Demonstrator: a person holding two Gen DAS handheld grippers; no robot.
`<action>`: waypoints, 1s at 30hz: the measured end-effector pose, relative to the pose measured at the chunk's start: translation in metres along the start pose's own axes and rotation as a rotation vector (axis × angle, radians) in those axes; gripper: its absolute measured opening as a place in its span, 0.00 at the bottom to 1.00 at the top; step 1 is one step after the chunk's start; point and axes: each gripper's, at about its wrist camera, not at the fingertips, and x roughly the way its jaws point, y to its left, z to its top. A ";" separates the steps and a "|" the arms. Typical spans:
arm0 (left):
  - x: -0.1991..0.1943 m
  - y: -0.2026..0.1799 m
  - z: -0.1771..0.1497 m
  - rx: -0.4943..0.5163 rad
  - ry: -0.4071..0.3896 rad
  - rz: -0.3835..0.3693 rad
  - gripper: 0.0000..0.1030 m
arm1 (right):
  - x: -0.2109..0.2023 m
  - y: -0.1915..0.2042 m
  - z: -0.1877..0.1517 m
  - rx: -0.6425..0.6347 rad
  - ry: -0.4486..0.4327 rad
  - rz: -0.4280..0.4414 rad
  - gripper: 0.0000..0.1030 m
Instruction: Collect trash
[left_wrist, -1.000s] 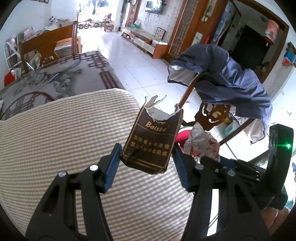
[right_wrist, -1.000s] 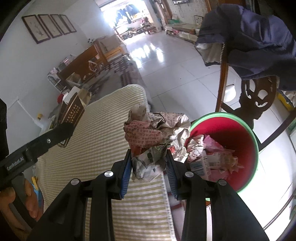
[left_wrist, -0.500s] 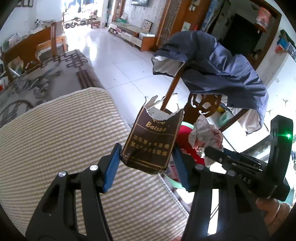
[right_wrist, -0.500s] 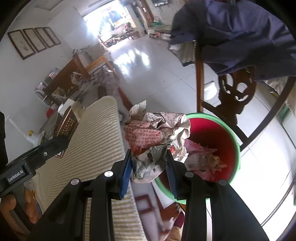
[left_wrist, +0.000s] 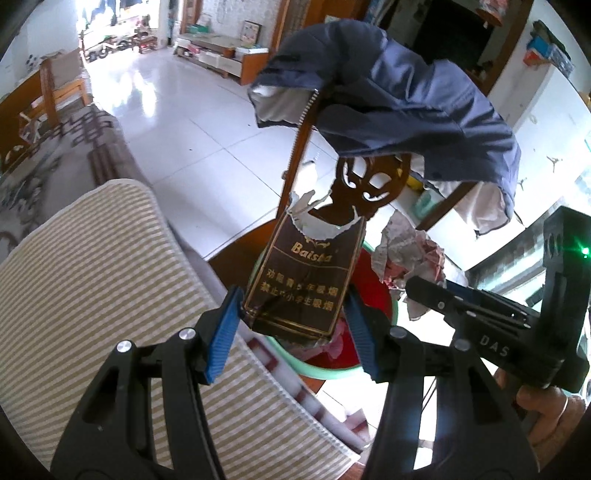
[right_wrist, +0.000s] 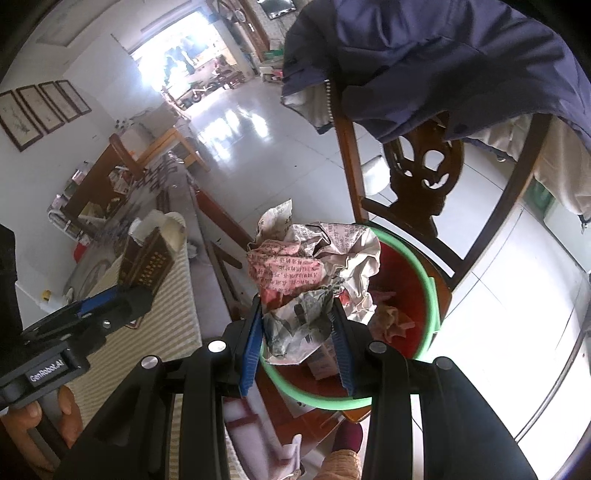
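The crumpled newspaper (right_wrist: 314, 280), light and springy, sits clamped low in your right tool (right_wrist: 297, 332) over the red bin (right_wrist: 430, 288). Your left tool (left_wrist: 291, 321) pinches a torn, crushable cigarette pack (left_wrist: 303, 280) at its base beside the striped surface (left_wrist: 92, 277).

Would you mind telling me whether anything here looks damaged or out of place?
The brown cigarette pack in the left tongs has a raggedly torn-open top, and a blue jacket hangs bunched over the carved wooden chair.
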 end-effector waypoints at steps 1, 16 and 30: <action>0.005 -0.004 0.001 0.006 0.008 -0.006 0.52 | 0.000 -0.002 0.000 0.003 0.000 -0.001 0.33; 0.033 -0.025 0.006 0.034 0.051 -0.033 0.72 | -0.005 -0.026 -0.003 0.066 -0.006 -0.023 0.51; -0.015 0.008 -0.007 -0.029 -0.093 -0.017 0.89 | -0.002 0.011 -0.008 0.020 -0.019 -0.009 0.65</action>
